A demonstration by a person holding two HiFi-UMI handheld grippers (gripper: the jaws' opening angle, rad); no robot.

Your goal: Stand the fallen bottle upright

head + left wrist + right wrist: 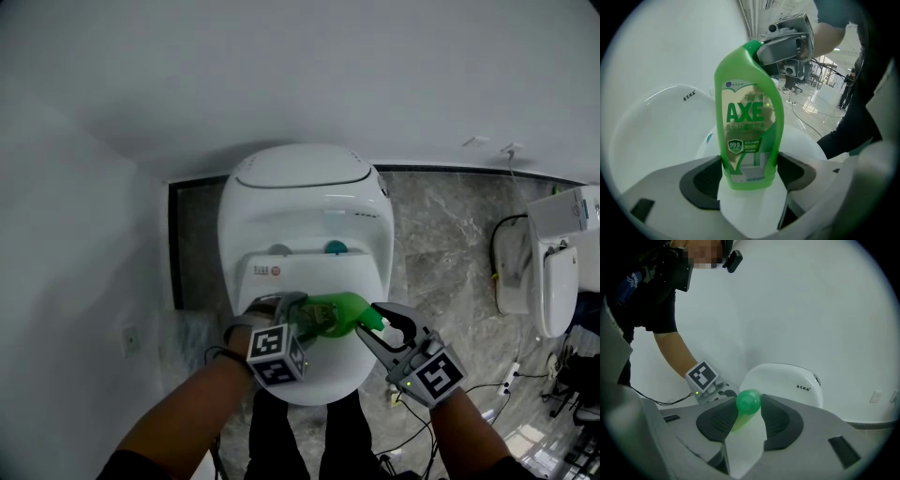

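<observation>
On my far left the white wall (75,234) runs right up beside the toilet (300,220), with one wall socket (131,338) low on it, so I have almost no room on that side. The left gripper (298,317) hangs over the front of the closed lid (328,382). Its dark pads (701,180) are closed in narrow on the base of the green bottle (336,312), one against each side. I count one bottle, held in the air between my two grippers above the lid. From above I cannot tell whether it touches the lid. In the head view its long axis runs across from left to right, base at the left gripper and cap (748,401) pointing to the right gripper (370,322). In the left gripper view it rises from the jaws with the label facing the camera and the neck leaning a little to the right. The right gripper's pads (780,420) sit narrow on the round cap, touching it on both sides. The lid's curved front edge lies just under both grippers, and my own legs stand close behind it. To the right the grey marble floor (441,244) gives open room, up to loose cables (534,375) and a second toilet (553,281) at the far right edge. That makes two toilets in all.
</observation>
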